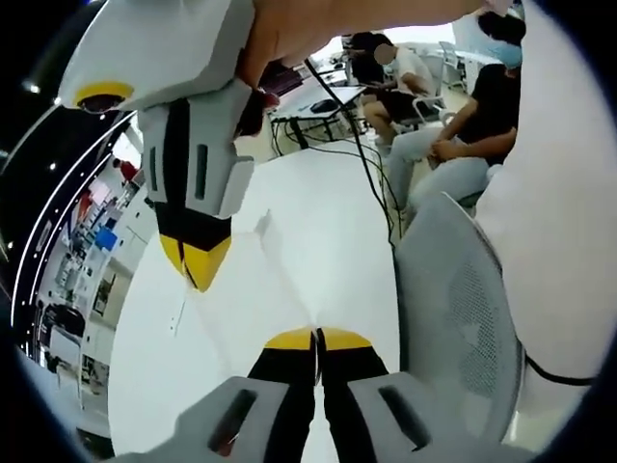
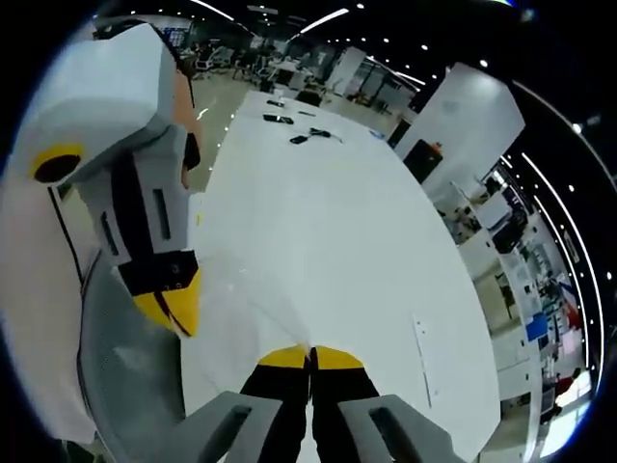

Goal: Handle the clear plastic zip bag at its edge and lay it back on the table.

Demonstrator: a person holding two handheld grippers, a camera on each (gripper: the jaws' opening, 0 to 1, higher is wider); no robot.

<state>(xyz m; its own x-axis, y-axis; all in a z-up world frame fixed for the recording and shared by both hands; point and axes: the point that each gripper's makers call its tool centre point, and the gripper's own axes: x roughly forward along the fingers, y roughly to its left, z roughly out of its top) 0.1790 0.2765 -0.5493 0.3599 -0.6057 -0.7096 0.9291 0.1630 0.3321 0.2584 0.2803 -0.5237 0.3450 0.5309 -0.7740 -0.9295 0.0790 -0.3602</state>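
The clear plastic zip bag (image 1: 280, 265) is a faint, creased sheet held just above the white table (image 1: 328, 203). My left gripper (image 1: 316, 338) pinches one edge of it, yellow tips pressed together. My right gripper (image 1: 198, 262) reaches in from the upper left, jaws shut on another part of the bag. In the right gripper view, the bag (image 2: 253, 301) stretches from my right gripper (image 2: 310, 357), shut on its edge, over to my left gripper (image 2: 175, 307) at the left. The bag's outline is hard to make out against the white table (image 2: 337, 212).
A grey mesh chair (image 1: 461, 318) stands close beside the table, and another view of the chair (image 2: 125, 386) puts it under the left gripper. A black cable (image 1: 364, 164) crosses the table. People sit beyond the table (image 1: 453, 125). Small dark items (image 2: 301, 133) lie at the table's far end.
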